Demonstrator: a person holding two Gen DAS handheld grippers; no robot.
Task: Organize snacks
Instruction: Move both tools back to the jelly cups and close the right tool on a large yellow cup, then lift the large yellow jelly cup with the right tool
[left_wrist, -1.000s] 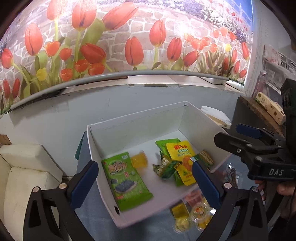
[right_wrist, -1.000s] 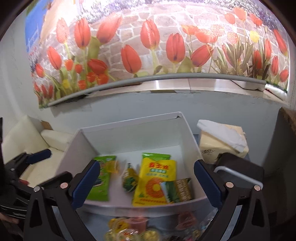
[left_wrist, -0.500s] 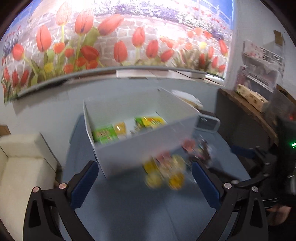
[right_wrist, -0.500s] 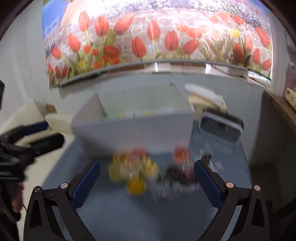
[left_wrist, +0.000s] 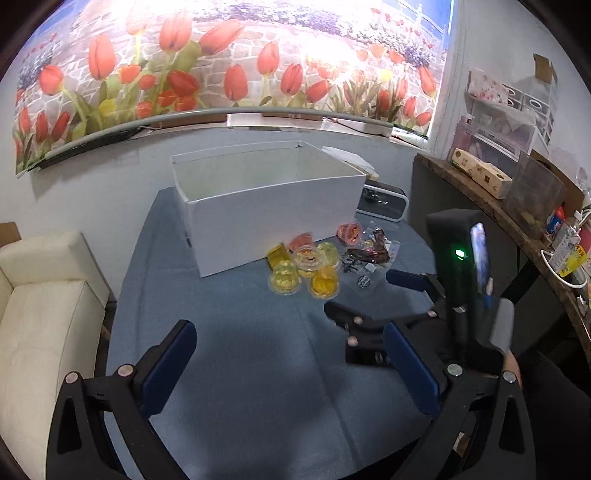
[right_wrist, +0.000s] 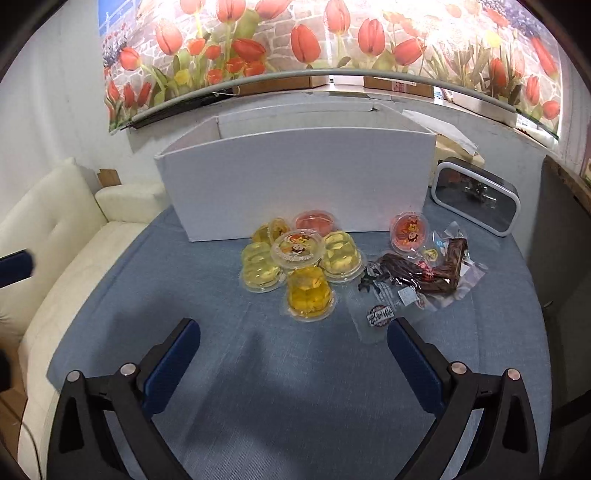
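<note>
A white box (left_wrist: 273, 206) (right_wrist: 295, 177) stands at the far side of the blue table; its inside is hidden from here. In front of it lies a cluster of yellow and pink jelly cups (right_wrist: 301, 260) (left_wrist: 304, 267). A single pink jelly cup (right_wrist: 409, 227) and clear packets of dark dried snack (right_wrist: 424, 275) (left_wrist: 367, 256) lie to the right. My left gripper (left_wrist: 291, 363) is open and empty, above the near table. My right gripper (right_wrist: 293, 356) is open and empty, just short of the cups; it also shows in the left wrist view (left_wrist: 373, 295).
A black device with a white rim (right_wrist: 476, 201) stands right of the box. A cream sofa (right_wrist: 55, 236) borders the table on the left. A wooden shelf with boxes and bottles (left_wrist: 517, 199) runs along the right. A tulip mural covers the back wall.
Both grippers have pulled back and down from over the box to the near side of the table. The snack packets inside the box are now out of sight.
</note>
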